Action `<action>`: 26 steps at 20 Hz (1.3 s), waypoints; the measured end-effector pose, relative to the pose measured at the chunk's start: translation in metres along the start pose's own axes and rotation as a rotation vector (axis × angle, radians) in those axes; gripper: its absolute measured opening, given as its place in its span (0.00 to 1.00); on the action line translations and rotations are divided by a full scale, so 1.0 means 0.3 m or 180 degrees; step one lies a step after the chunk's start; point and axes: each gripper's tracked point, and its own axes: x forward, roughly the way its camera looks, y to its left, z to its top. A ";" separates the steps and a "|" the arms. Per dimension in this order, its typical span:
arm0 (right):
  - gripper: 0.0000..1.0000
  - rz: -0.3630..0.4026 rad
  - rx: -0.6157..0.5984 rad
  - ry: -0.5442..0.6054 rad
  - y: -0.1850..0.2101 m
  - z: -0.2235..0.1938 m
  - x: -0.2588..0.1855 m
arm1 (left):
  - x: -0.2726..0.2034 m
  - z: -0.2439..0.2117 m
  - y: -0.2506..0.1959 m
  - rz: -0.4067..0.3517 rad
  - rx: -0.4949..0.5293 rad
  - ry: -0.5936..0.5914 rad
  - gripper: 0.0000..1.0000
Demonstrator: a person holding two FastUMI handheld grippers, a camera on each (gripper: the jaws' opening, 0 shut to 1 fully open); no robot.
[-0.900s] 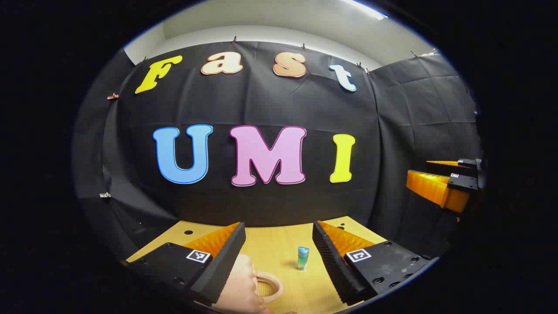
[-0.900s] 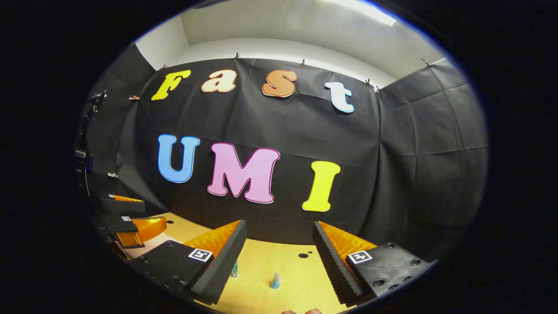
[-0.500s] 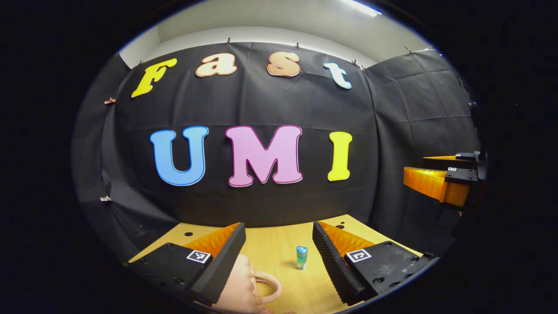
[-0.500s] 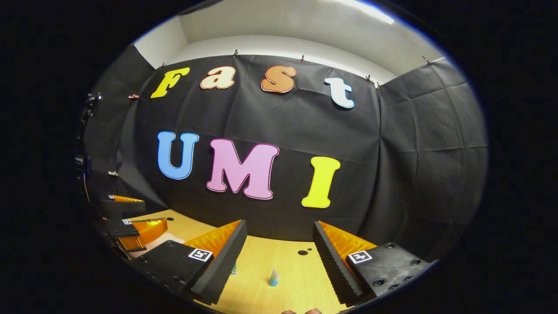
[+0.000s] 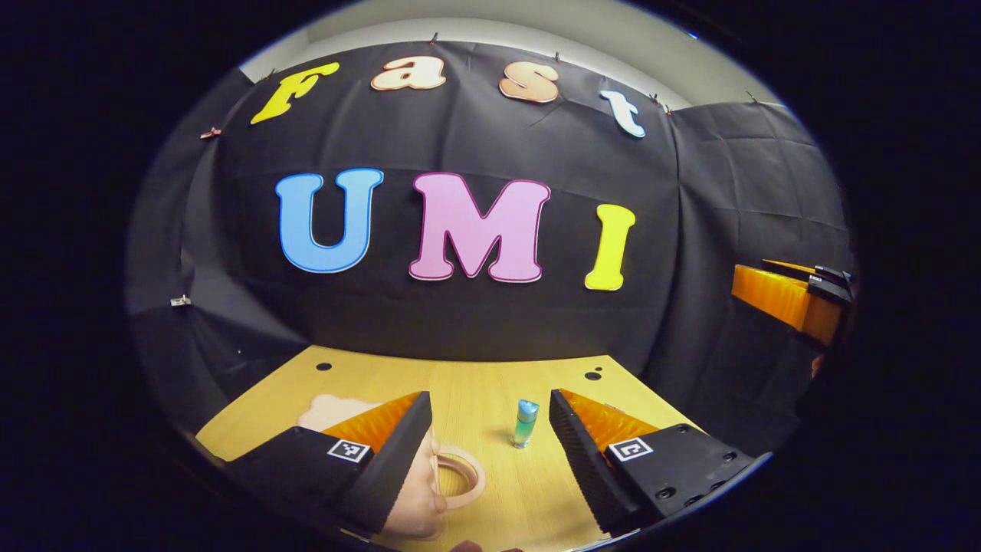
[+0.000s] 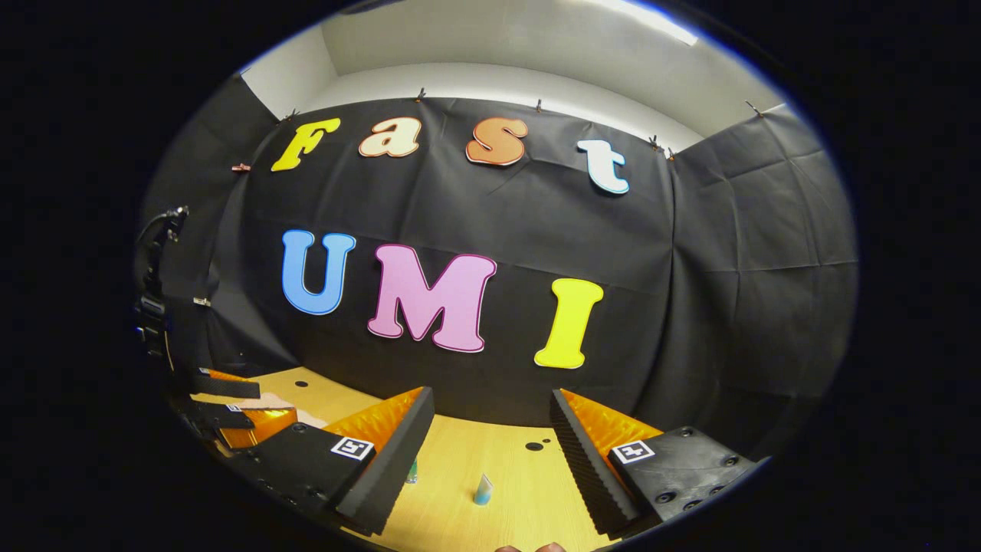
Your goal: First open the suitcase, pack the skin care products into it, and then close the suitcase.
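- Currently both grippers hang above the pale wooden surface [image 5: 490,383], holding nothing; left gripper [image 5: 490,418] has its jaws wide apart, right gripper [image 6: 490,414] likewise wide
- Small pink suitcase with a loop handle [image 5: 418,491] sits under the left gripper's left finger, lid looks closed as far as I can tell; so step one, opening it, seems not yet done
- Small blue-green skin care bottle [image 5: 525,423] stands upright between the left gripper's fingers but farther out, apart from the suitcase; in the right gripper view a small pale-blue tube [image 6: 483,491] stands on the surface between the fingers, well ahead of them
- Suggest: go for the lid edge or handle first; steady the case with the other gripper; lift slowly, the case looks light and may slide
- Keep clear of the bottle; it looks easy to knock over
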 end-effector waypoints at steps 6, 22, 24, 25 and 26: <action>0.96 -0.0070 0.0031 0.0040 -0.028 -0.023 0.013 | 0.067 -0.119 -0.020 -0.0175 -0.0163 0.0391 0.97; 0.96 -0.0101 0.0277 0.0403 -0.339 -0.274 0.040 | 0.360 -0.679 0.036 0.0236 -0.0474 0.2471 0.95; 0.96 -0.0177 0.0289 0.0450 -0.389 -0.296 0.036 | 0.381 -0.703 0.043 0.0281 -0.0277 0.2559 0.88; 0.96 -0.0206 0.0302 0.0485 -0.408 -0.309 0.034 | 0.390 -0.719 0.053 0.0330 -0.0176 0.2608 0.89; 0.96 -0.0228 0.0324 0.0518 -0.420 -0.320 0.031 | 0.396 -0.724 0.053 0.0348 -0.0128 0.2654 0.89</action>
